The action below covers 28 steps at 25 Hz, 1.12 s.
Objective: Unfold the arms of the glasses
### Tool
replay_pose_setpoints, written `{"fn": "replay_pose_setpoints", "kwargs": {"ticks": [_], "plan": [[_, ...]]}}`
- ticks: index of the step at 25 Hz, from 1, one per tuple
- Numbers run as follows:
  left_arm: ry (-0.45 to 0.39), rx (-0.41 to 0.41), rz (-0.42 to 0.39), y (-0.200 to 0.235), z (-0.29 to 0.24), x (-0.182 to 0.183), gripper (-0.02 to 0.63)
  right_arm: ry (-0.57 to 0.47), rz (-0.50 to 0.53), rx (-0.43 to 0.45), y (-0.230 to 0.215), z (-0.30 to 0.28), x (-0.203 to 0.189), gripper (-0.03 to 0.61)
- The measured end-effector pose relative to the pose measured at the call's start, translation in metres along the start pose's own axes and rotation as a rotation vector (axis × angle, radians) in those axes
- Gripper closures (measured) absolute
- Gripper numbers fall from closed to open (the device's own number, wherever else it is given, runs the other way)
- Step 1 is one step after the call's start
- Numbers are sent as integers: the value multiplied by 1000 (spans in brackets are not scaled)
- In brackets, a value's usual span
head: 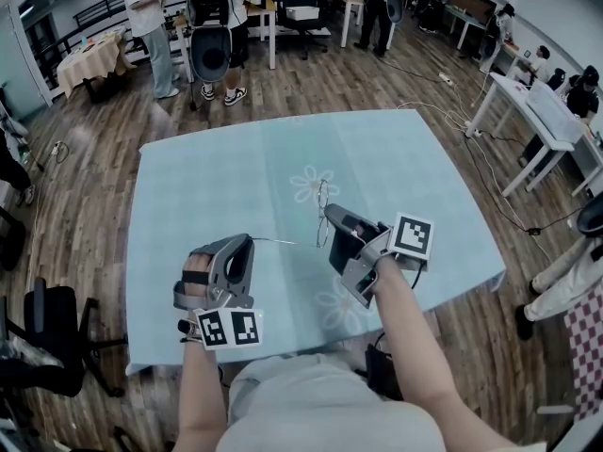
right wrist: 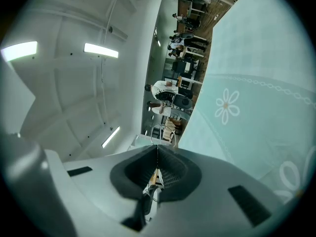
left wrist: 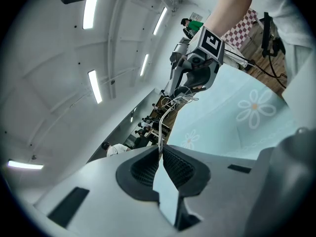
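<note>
Two pinches on one thin wire pair of glasses (head: 323,217), held in the air above the table (head: 217,177): left gripper (head: 251,241) pressed together on the tip of one arm (head: 283,242), right gripper (head: 332,226) clamped on the front part. Risks bending that arm, or overstraining it where it folds, if pulled off its own arc or past its stop. Could slip from the left pinch, with so little wire caught there. Might drop onto the table on any loosening of either pinch mid-swing. Calls for a slow, steady swing, right side kept still.
</note>
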State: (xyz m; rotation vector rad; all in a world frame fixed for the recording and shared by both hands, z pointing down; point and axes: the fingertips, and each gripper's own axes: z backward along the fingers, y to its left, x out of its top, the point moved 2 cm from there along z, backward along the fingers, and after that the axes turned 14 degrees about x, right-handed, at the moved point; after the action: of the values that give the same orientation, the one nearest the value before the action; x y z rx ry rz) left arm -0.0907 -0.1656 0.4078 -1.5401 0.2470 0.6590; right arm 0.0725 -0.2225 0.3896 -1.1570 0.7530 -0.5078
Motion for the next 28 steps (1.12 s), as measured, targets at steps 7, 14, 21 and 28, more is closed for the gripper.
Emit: {"fn": "replay_pose_setpoints", "kwargs": {"ticks": [7, 14, 21, 28], "plan": [[48, 39, 41, 6, -5, -12, 581, 118, -16, 100, 15, -11, -13, 568], [76, 34, 96, 9, -4, -21, 446, 119, -17, 107, 16, -10, -15, 567], [94, -8, 214, 2, -7, -20, 446, 91, -22, 120, 17, -10, -11, 566], [83, -90, 404, -19, -5, -9, 460, 38, -43, 139, 17, -8, -9, 566]]}}
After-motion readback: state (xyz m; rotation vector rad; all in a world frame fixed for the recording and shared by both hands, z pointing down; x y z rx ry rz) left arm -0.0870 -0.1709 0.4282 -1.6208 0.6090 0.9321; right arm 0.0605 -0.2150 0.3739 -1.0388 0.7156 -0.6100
